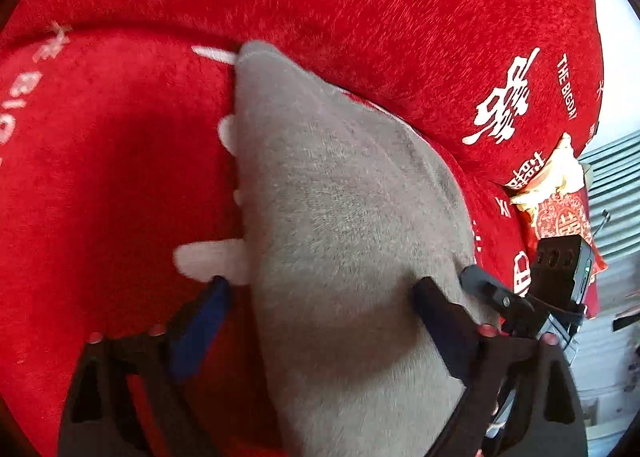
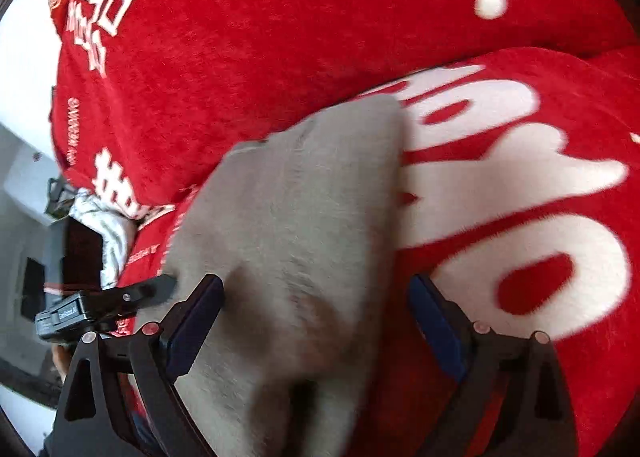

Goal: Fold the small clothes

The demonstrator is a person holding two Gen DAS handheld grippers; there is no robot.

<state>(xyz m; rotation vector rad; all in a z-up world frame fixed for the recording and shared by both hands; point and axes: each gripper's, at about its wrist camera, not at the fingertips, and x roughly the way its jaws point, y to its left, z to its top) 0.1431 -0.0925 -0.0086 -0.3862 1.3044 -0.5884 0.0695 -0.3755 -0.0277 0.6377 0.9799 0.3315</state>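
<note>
A small grey garment (image 1: 340, 225) lies on a red plush cover with white lettering (image 1: 120, 177). It reaches from the near edge up toward the cushion fold. My left gripper (image 1: 320, 293) is open, its fingers standing either side of the garment's near part. In the right wrist view the same grey garment (image 2: 292, 225) lies between the open fingers of my right gripper (image 2: 316, 293). The other gripper shows at the right edge of the left wrist view (image 1: 516, 301) and at the left of the right wrist view (image 2: 120, 297).
A red cushion back with white characters (image 1: 400, 17) rises behind the seat. A red and gold packet (image 1: 556, 201) lies at the seat's right end. A white crumpled item (image 2: 108, 233) lies at the left edge, and pale room floor lies beyond.
</note>
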